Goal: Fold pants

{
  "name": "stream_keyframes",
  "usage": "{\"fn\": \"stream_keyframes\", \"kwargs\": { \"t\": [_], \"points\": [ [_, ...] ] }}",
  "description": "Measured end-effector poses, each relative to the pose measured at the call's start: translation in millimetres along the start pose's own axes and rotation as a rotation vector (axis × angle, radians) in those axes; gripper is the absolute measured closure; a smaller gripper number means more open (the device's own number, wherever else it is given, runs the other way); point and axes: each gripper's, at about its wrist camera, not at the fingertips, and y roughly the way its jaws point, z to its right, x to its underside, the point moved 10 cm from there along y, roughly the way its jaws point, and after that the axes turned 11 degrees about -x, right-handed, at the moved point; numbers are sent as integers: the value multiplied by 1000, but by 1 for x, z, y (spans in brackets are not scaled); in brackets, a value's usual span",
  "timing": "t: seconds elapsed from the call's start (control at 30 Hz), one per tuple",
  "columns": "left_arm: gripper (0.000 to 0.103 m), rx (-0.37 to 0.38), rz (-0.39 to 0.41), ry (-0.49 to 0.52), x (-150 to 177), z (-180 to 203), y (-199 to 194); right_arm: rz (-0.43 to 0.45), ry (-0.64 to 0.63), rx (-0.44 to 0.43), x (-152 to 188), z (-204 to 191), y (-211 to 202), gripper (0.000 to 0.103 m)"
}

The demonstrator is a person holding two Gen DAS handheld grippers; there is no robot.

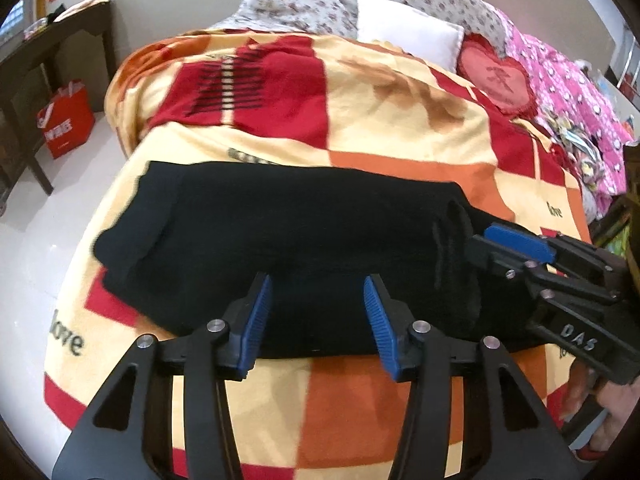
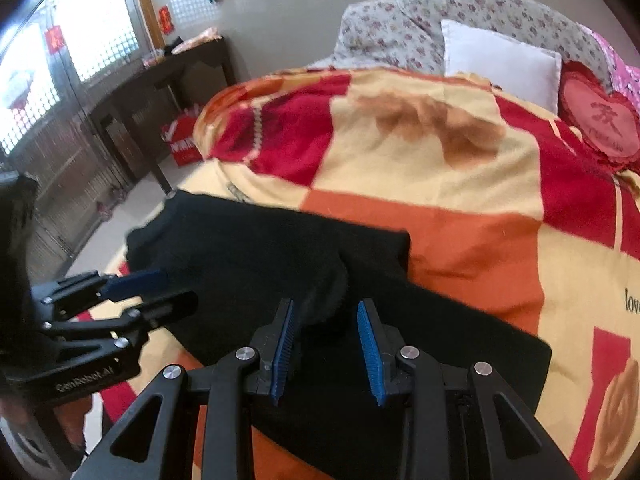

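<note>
The black pants [image 1: 280,232] lie folded in a long band across the checked red, orange and cream blanket [image 1: 360,128] on the bed. My left gripper [image 1: 317,277] hovers open over their near edge, with nothing pressed between its blue pads. From the right wrist view it [image 2: 181,287] comes in from the left above the pants [image 2: 248,248]. My right gripper [image 2: 325,303] sits at the pants' right end with a raised hump of black fabric between its pads, shut on it. In the left wrist view it [image 1: 480,246] reaches in from the right, where the cloth wrinkles.
A white pillow [image 1: 408,28], a red heart cushion [image 1: 496,76] and a pink quilt [image 1: 568,92] lie at the head of the bed. Left of the bed are white floor, a dark wooden table [image 1: 48,48] and a red bag [image 1: 68,120]. A person's hand [image 1: 616,420] holds the right gripper.
</note>
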Motion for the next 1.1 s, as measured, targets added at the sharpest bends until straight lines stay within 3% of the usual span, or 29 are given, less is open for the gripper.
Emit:
{"fn": "stream_keyframes", "kwargs": {
  "t": [0.4,0.7,0.9,1.1],
  "points": [
    [55,-88,22,-55,3,-44,-5,-74,-18,27,4,-3,35,67],
    [55,-164,27,-98,6,-75,-9,-56,-90,-66,-29,-38,44,65],
    [54,-87,-46,-228,24,-98,-2,-95,-157,-166,-46,-73,76,55],
    [49,-54,-84,-411,35,-122,9,-111,-195,-231,-74,-96,118,54]
  ]
}}
